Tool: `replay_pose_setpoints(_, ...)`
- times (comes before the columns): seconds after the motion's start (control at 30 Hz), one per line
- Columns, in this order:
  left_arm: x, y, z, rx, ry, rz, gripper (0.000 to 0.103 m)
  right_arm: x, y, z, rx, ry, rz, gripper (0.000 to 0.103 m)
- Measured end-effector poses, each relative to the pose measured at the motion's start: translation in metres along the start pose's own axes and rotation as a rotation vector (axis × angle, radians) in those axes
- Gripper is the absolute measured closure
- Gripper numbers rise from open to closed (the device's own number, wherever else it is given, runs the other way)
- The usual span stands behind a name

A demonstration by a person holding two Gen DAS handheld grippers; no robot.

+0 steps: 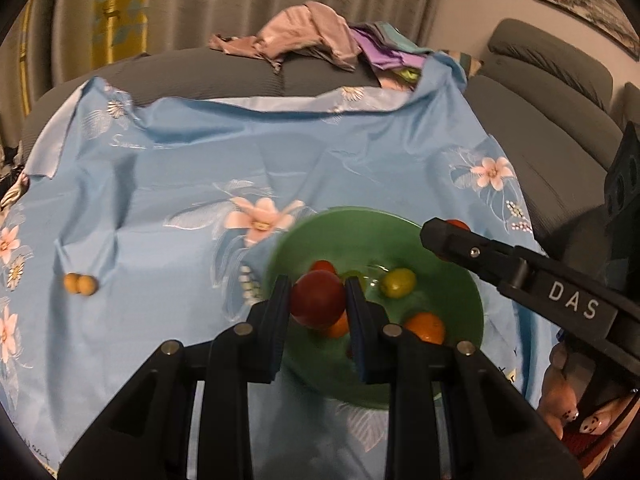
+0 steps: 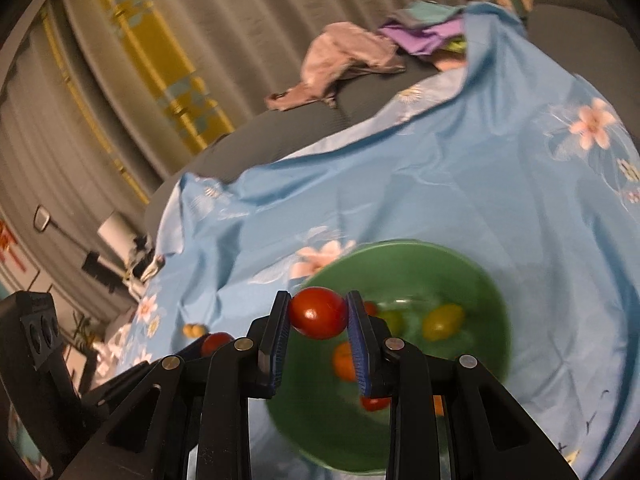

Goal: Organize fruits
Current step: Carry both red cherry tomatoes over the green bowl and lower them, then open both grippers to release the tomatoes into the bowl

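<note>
Both tongs, left tongs (image 1: 318, 304) and right tongs (image 2: 319, 314), clamp red tomatoes above the green bowl (image 1: 472, 300); an early release risks one bouncing onto the blue sheet (image 1: 180, 208).

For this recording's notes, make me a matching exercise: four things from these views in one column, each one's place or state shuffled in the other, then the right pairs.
Things:
1. left gripper
2. yellow-green fruit
3. pair of small tan fruits
4. pile of clothes

Places or states:
A. on the dark grey sofa, beyond the blue cloth
B. on the blue floral cloth, outside the bowl
C. loose inside the green bowl
D. shut on a red fruit

Pairs: 1-D, 2-C, 3-B, 4-A
</note>
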State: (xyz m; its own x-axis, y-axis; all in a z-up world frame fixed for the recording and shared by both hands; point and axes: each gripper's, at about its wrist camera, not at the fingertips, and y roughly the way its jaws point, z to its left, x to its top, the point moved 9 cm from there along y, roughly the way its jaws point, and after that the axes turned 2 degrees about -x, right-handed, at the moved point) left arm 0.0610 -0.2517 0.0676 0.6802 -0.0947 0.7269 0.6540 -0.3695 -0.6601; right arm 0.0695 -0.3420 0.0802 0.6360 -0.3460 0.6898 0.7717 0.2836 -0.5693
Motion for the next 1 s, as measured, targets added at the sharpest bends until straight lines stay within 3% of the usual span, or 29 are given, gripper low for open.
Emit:
replay_pose_setpoints(0.43,-0.02,0.054,-0.034,-0.046,0.034,0.123,0.076,-0.006,0.017,-0.059,-0.135,0.089,0.073,0.074)
replay_pose_setpoints(0.73,-0.033,0.073,-0.038,-0.05,0.027,0.184,0.075,-0.015,0.027,-0.071,-0.188,0.098,0.128,0.073)
replay_pose_setpoints(0.8,-0.033,0.071,-0.037,-0.05,0.024,0.181,0.064,-0.016,0.029,-0.07,-0.194,0.085,0.142,0.071)
replay_pose_setpoints(0.83,-0.032,0.068,-0.036,-0.053,0.021,0.173,0.049,-0.016,0.028,-0.069,-0.189,0.083,0.143,0.063)
replay_pose_setpoints(0.9,-0.028,0.058,-0.03,-0.053,0.004,0.144,0.034,-0.014,0.027,-0.067,-0.177,0.083,0.134,0.049)
replay_pose_setpoints(1.0,-0.024,0.043,-0.017,-0.041,-0.017,0.114,0.033,-0.011,0.024,-0.061,-0.164,0.071,0.113,0.048)
